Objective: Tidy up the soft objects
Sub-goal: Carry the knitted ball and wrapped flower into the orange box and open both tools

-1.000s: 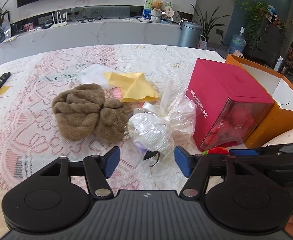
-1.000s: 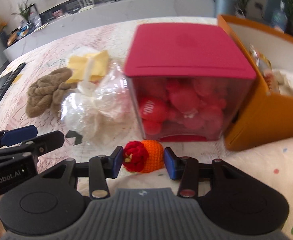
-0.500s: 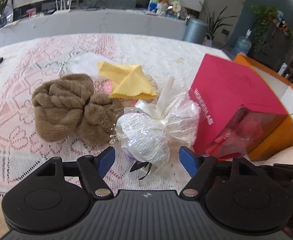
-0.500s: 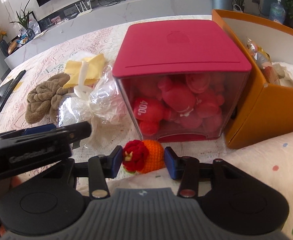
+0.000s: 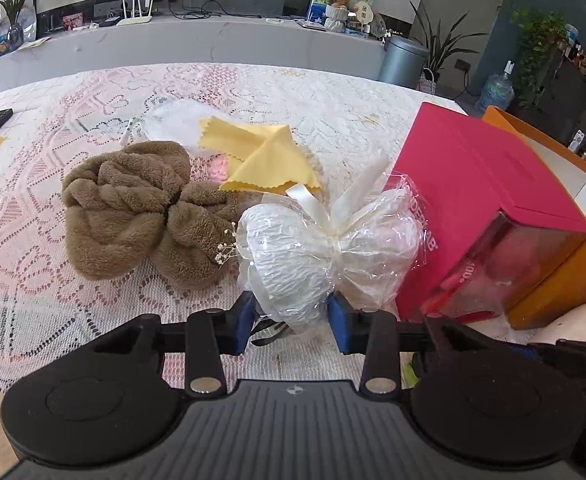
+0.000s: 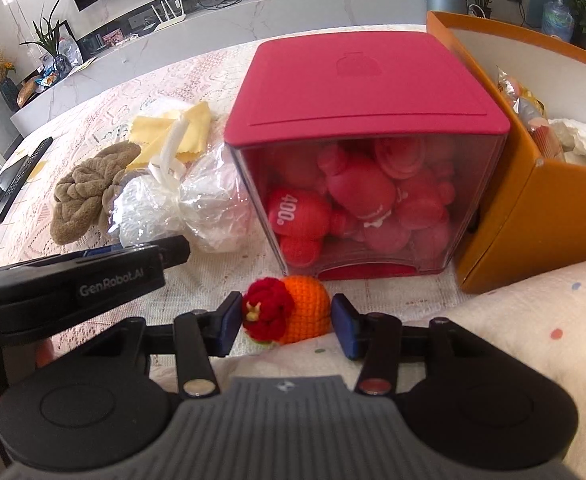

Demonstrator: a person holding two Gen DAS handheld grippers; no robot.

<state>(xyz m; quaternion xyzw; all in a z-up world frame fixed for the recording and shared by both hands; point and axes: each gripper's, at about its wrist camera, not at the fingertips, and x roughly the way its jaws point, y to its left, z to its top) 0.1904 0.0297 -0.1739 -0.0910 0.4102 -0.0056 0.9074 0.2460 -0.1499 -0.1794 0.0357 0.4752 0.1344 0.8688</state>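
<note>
White lace tablecloth (image 5: 45, 280) covers the surface, and a long grey counter with a white router is seen across the top of both views. At the centre of the left wrist view, a cellophane-wrapped bundle (image 5: 325, 248) tied with a cream ribbon is pinched at its near end between the blue pads of the left gripper (image 5: 291, 318), whose jaws are drawn in against the wrap. A brown plush towel (image 5: 133, 208) lies just left of the bundle, touching it, with a yellow cloth (image 5: 265, 156) behind it. At the right of that view a red box (image 5: 473, 184) carries white lettering along its side, partly hidden by the bundle and not fully readable. In the right wrist view its clear front shows red plush toys, one marked "400." An orange box (image 6: 533, 216) stands against its right side. At lower centre of the right wrist view, a red and orange crochet toy (image 6: 289, 314) sits between the pads of the right gripper (image 6: 287, 322); the left pad touches it, while a narrow gap is seen at the right pad. "GenRobot.AI" is read on the black gripper body at middle left.
</note>
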